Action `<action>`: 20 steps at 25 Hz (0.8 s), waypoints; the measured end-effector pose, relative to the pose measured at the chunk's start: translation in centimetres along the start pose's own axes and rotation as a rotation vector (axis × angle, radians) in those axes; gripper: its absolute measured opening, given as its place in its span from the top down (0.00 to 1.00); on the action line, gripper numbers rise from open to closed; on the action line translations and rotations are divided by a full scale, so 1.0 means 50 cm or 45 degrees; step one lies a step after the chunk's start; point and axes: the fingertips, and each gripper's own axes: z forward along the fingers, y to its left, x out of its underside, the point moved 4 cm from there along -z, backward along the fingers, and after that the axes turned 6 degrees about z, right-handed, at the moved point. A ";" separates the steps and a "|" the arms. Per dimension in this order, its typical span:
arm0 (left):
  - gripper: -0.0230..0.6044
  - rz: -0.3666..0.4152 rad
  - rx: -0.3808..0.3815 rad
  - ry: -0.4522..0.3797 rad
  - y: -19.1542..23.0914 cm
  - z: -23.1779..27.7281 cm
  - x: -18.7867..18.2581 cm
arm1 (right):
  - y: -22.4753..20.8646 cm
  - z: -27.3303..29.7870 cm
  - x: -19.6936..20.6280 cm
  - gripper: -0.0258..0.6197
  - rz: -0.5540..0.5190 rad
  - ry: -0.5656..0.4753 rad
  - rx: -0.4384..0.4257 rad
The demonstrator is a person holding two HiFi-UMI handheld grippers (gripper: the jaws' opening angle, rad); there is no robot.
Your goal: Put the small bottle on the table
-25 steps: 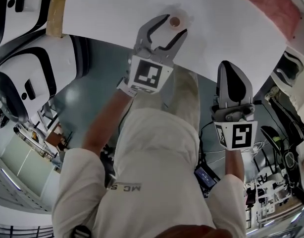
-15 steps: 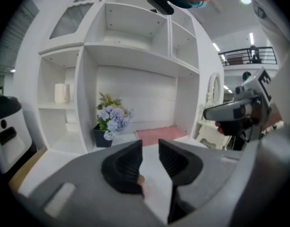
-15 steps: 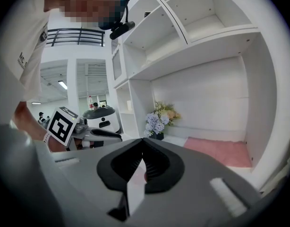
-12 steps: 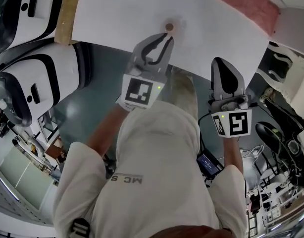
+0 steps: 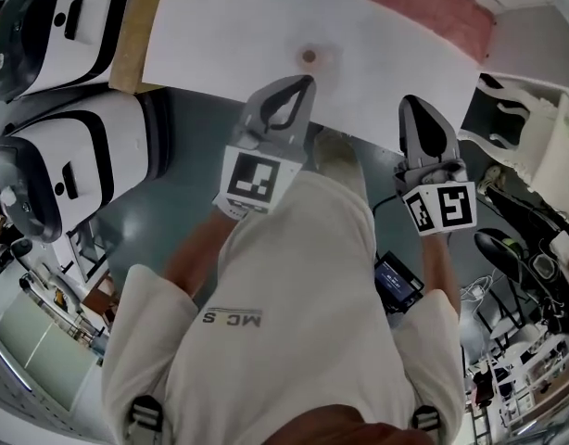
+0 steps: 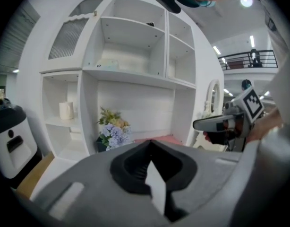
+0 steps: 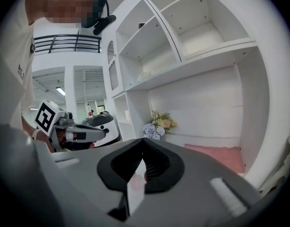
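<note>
The small bottle (image 5: pixel 309 57), seen from above as a brownish round cap, stands alone on the white table (image 5: pixel 220 35). My left gripper (image 5: pixel 306 82) sits just short of it at the table's near edge, jaws shut with nothing between them. In the left gripper view its tips (image 6: pixel 150 144) meet with only the shelf unit beyond. My right gripper (image 5: pixel 417 105) hovers at the table edge to the right, also shut and empty. Its closed tips (image 7: pixel 144 141) point toward the shelves, with the left gripper (image 7: pixel 83 134) off to their left.
A pink mat (image 5: pixel 428 7) lies on the table's far right. A wooden board (image 5: pixel 132 35) edges the table's left, beside two white-and-black machines (image 5: pixel 71 156). A white shelf unit holds flowers (image 6: pixel 112 129) and a cup (image 6: pixel 65 110). A white ornate chair (image 5: pixel 535 128) stands at the right.
The left gripper's jaws were open around the bottle; they have drawn back toward the person and shut. The bottle stays on the table. The right gripper has barely moved.
</note>
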 end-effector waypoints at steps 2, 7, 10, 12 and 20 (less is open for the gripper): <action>0.96 -0.031 -0.020 -0.023 0.001 -0.026 -0.019 | 0.011 -0.015 -0.014 0.96 -0.037 -0.012 -0.008; 0.96 -0.032 -0.049 -0.029 0.002 -0.064 -0.046 | 0.041 -0.053 -0.041 0.96 -0.119 -0.039 -0.048; 0.96 -0.048 -0.074 -0.043 0.006 -0.080 -0.051 | 0.064 -0.062 -0.044 0.97 -0.137 -0.034 -0.074; 0.96 -0.058 -0.088 -0.052 0.011 -0.089 -0.051 | 0.082 -0.064 -0.046 0.97 -0.151 -0.035 -0.088; 0.96 -0.064 -0.102 -0.075 0.008 -0.109 -0.060 | 0.100 -0.074 -0.059 0.97 -0.181 -0.058 -0.092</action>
